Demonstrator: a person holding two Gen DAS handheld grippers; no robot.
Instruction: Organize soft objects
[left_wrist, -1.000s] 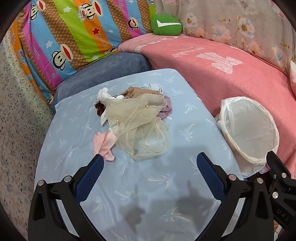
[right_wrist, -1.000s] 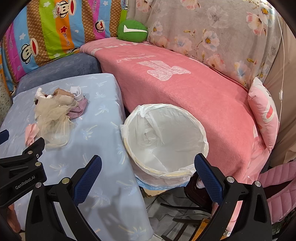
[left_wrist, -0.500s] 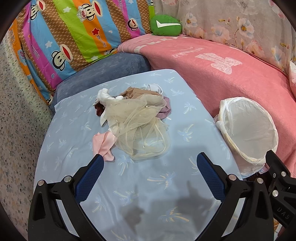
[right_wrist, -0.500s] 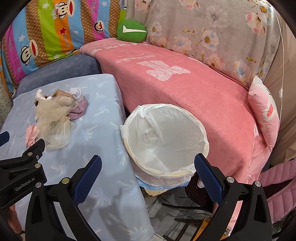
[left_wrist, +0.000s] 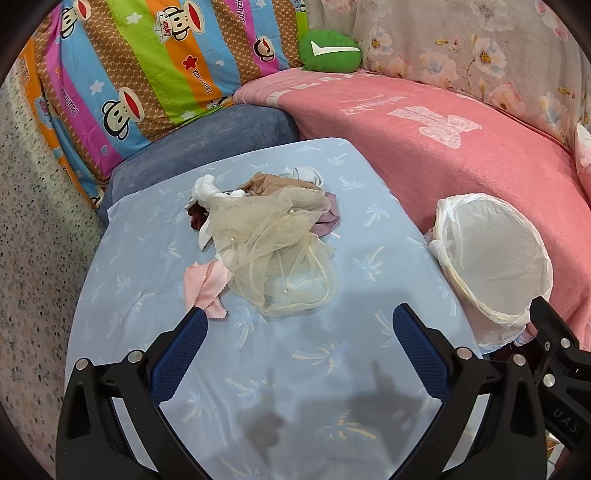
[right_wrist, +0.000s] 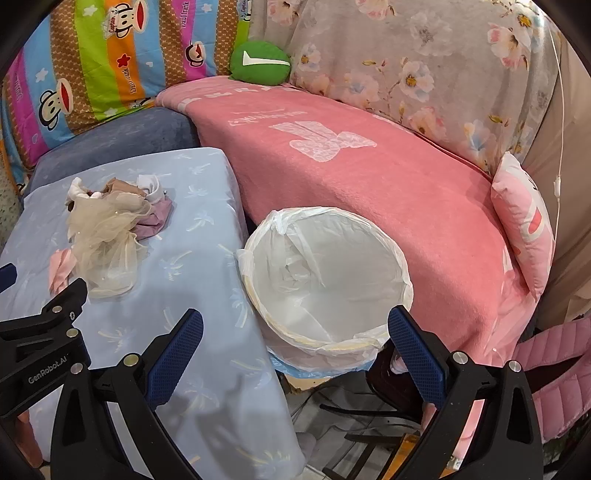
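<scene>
This is a home living room: a corner sofa draped with a pink fleece blanket (right_wrist: 388, 192), a striped cartoon-monkey sheet (left_wrist: 140, 66) and a grey floral cloth (right_wrist: 417, 62). A round green cushion (left_wrist: 328, 51) sits in the corner. A bench under a pale blue palm-print cloth (left_wrist: 280, 369) stands beside a white bag-lined basket (right_wrist: 328, 291).

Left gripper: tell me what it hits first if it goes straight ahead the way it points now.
Probably the cream tulle at the near edge of the cloth pile on the blue tablecloth. The left gripper is open and empty, with only bare cloth before it. The pink cloth lies slightly left. Depth is uncertain.
</scene>
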